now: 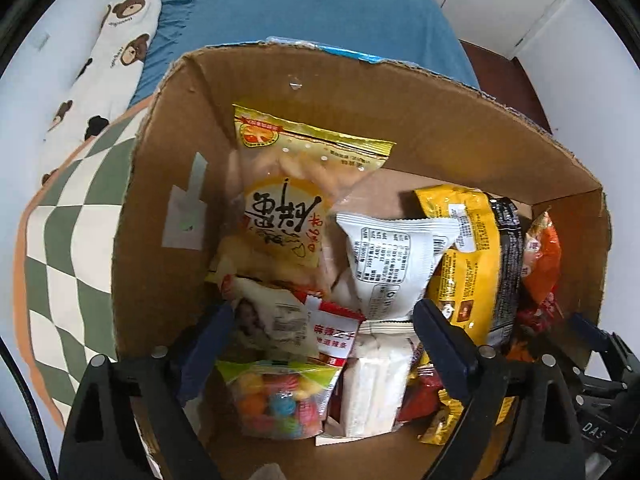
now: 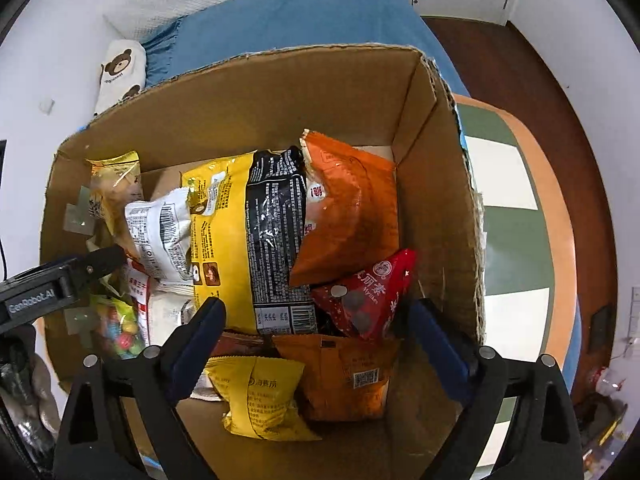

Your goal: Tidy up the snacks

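Observation:
An open cardboard box (image 1: 360,120) (image 2: 280,92) holds several snack packets. My left gripper (image 1: 324,332) points down into its left half and stands open over a red-and-white packet (image 1: 332,336), a bag of coloured candy (image 1: 276,400) and a white packet (image 1: 376,392); its pads touch none of them. Behind them stand a clear yellow bag (image 1: 288,208) and a white sachet (image 1: 392,256). My right gripper (image 2: 318,316) hangs open in the right half above a yellow-and-black bag (image 2: 240,240), a red packet (image 2: 372,292), an orange bag (image 2: 352,208) and a small yellow packet (image 2: 260,392).
The box stands on a green-and-white checked mat (image 1: 68,240) with an orange border. Behind it lie a blue cloth (image 1: 320,8) and a bear-print cushion (image 1: 116,40). Brown floor (image 2: 540,100) shows at the right. The two grippers hang side by side inside the box.

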